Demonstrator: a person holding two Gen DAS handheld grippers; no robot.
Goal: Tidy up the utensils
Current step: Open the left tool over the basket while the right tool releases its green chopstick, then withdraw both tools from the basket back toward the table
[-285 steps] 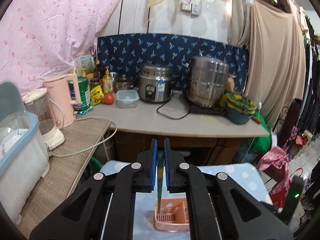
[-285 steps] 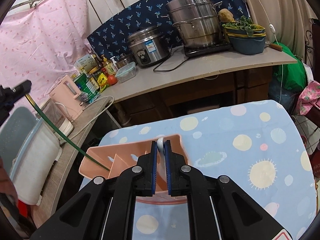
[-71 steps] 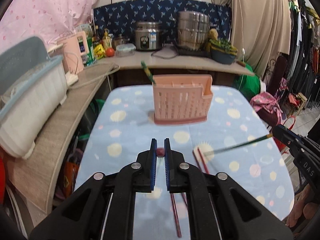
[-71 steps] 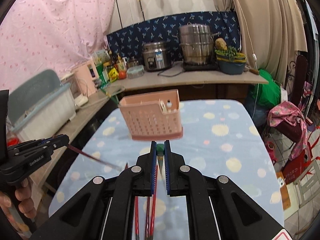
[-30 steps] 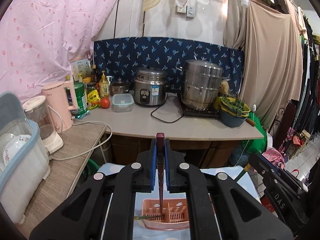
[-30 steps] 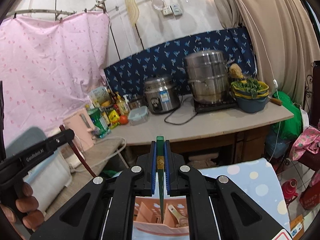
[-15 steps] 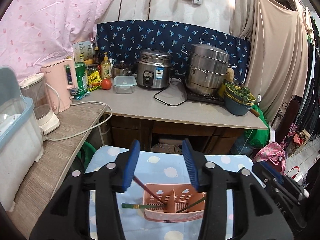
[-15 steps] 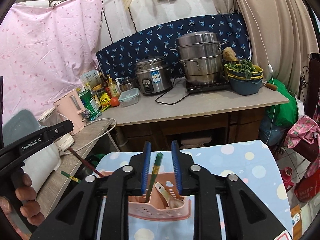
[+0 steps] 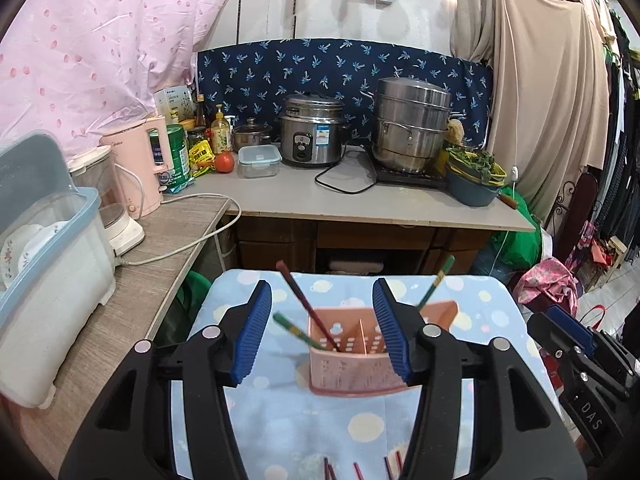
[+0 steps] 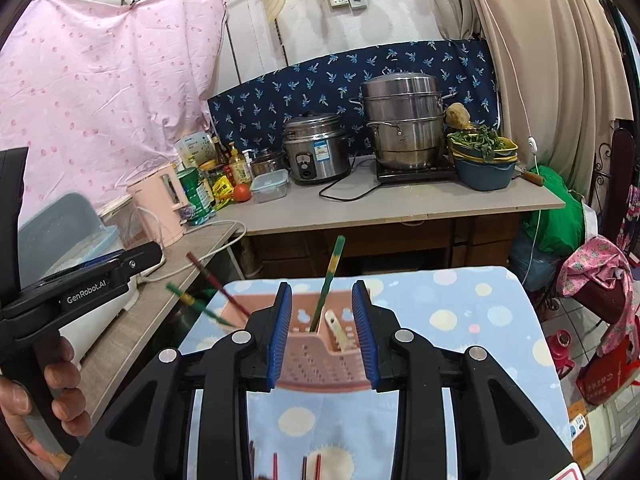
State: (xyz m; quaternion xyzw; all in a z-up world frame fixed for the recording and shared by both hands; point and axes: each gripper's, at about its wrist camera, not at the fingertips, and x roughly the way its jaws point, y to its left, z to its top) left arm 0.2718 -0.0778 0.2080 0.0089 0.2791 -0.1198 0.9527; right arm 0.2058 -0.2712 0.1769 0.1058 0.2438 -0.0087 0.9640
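Your left tongs (image 9: 323, 330) fill the lower centre of the left wrist view, blue pads (image 9: 256, 336) well apart and widening, gripping nothing. Seen between them, the pink utensil basket (image 9: 352, 364) stands upright on the table (image 9: 256, 412) (covered with a blue dotted cloth). A dark red chopstick (image 9: 306, 306) leans to the upper left out of the basket's left compartment, and a green chopstick (image 9: 294, 330) juts left from the same side. A second green chopstick (image 9: 436, 280) rises toward the upper right from the basket's right part, touching neither pad.

In the right wrist view your right tongs (image 10: 322, 334) sit at lower centre, jaws parted and opening. That green chopstick (image 10: 330, 280) stands between the pads, clear of both, its lower end in the basket (image 10: 324, 364) beside a pale spoon (image 10: 338, 334). At the left edge your hand (image 10: 28, 400) holds the left tool's grip. Red stick ends (image 10: 296, 466) lie on the cloth at the bottom edge.
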